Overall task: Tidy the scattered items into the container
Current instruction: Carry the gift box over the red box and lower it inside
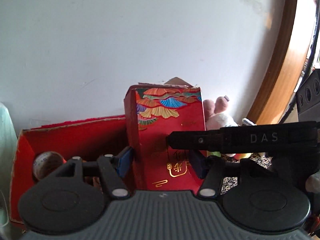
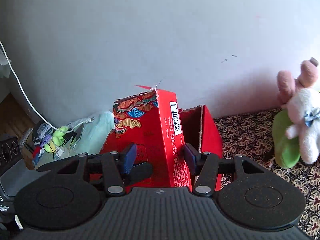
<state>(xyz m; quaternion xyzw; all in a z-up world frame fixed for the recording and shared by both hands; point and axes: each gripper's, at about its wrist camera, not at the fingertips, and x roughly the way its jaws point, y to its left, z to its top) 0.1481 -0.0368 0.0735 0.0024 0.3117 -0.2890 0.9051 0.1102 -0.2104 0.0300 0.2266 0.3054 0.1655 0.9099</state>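
A tall red box (image 1: 172, 124) with a colourful fan pattern stands upright between the blue pads of my left gripper (image 1: 161, 163), which is shut on its two sides. In the right wrist view the same red box (image 2: 160, 124) shows its barcode side, and my right gripper (image 2: 160, 159) is shut on it across a corner. One of my right gripper's fingers (image 1: 230, 140) crosses in front of the box from the right. Left of the box lies the open red container (image 1: 66, 136), with a roll of tape (image 1: 47, 163) inside. The box's base is hidden.
A pink and white plush rabbit (image 2: 304, 108) leans on a green item (image 2: 286, 140) on the patterned cloth (image 2: 250, 130) to the right. A pale wall rises close behind. Mint fabric (image 2: 94, 128), a white cable (image 2: 20, 88) and clutter lie left. A curved wooden frame (image 1: 280, 60) stands right.
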